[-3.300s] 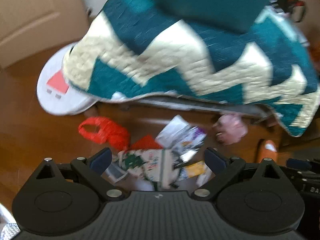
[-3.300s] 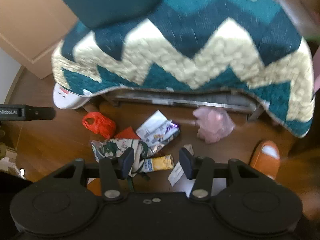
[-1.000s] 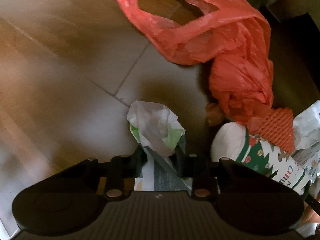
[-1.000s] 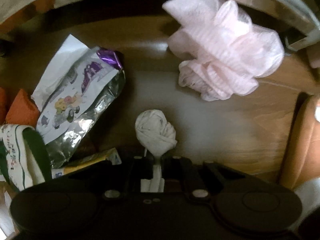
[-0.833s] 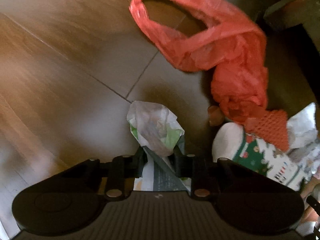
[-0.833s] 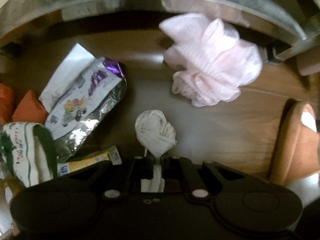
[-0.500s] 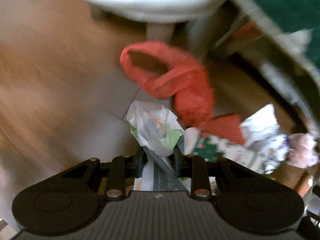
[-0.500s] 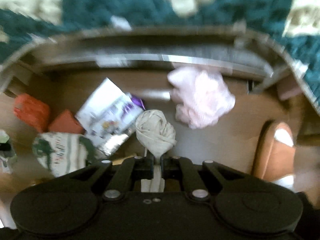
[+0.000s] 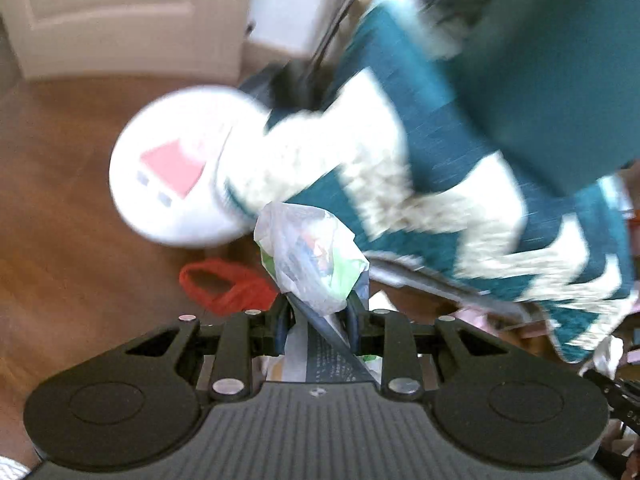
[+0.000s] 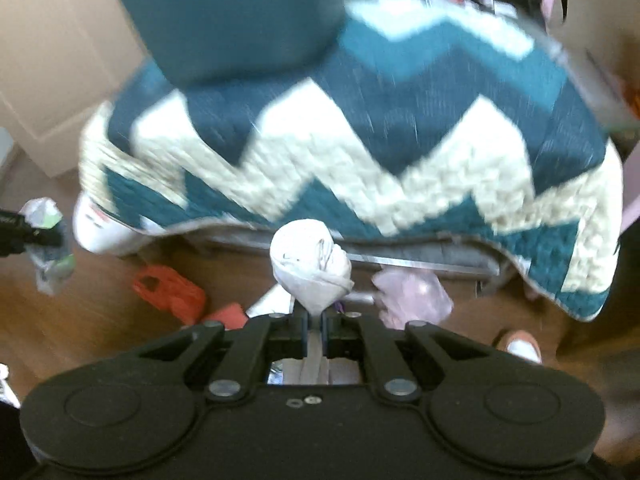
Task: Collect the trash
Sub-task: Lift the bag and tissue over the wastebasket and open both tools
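The left gripper pinches a crinkly wrapper; the right gripper squeezes a paper wad. Two bits picked; below them the red bag and pink puff wait

Two wrist fisheyes, both angled steeply down, sharing the zigzag blanket and littered floor.

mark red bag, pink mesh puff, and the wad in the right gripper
red bag [image 10: 170,294], right wrist view, on its crumpled body on the floor.
pink mesh puff [image 10: 412,294], right wrist view, on its middle.
white wad [image 10: 310,264], right wrist view, on its bulb above the shut jaws.
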